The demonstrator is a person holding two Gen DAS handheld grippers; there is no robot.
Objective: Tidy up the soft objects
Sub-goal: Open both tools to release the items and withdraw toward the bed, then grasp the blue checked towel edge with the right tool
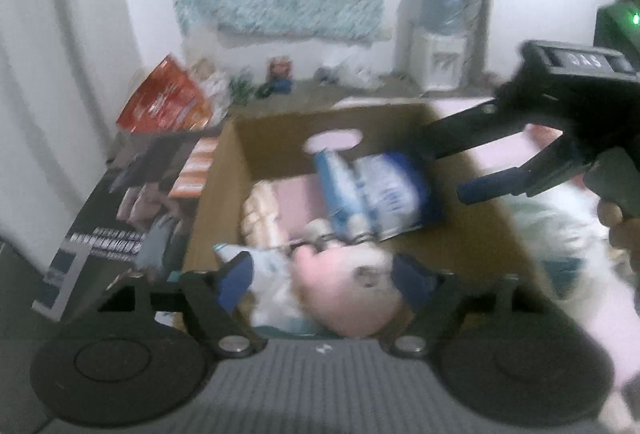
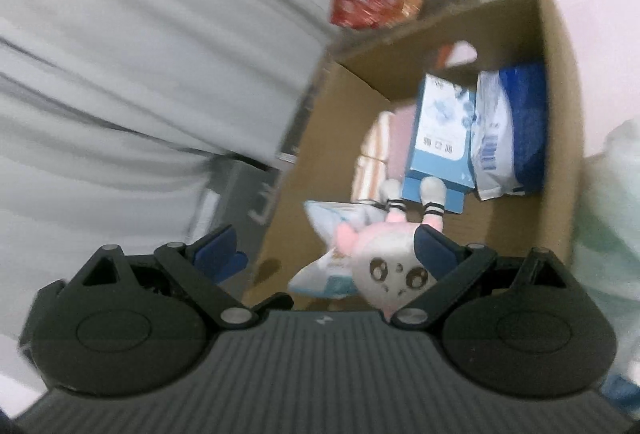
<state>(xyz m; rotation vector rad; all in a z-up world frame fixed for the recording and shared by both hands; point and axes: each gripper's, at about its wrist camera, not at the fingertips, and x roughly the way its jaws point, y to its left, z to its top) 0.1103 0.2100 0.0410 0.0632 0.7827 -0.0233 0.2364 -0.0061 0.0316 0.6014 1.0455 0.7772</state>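
Fuzzy round-headed plush doll [image 2: 394, 266] in corrugated cardboard box [image 2: 556, 122], both grippers' fingers spread, empty.

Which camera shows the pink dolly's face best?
The right wrist view: the plush doll faces that camera, so both big eyes show, plus its legs inside the cardboard box. The left wrist view shows the doll blurred, mostly the pink head, with no clear face.

One box [image 1: 224, 170], one doll [image 1: 344, 294], three packets [image 1: 384, 194].
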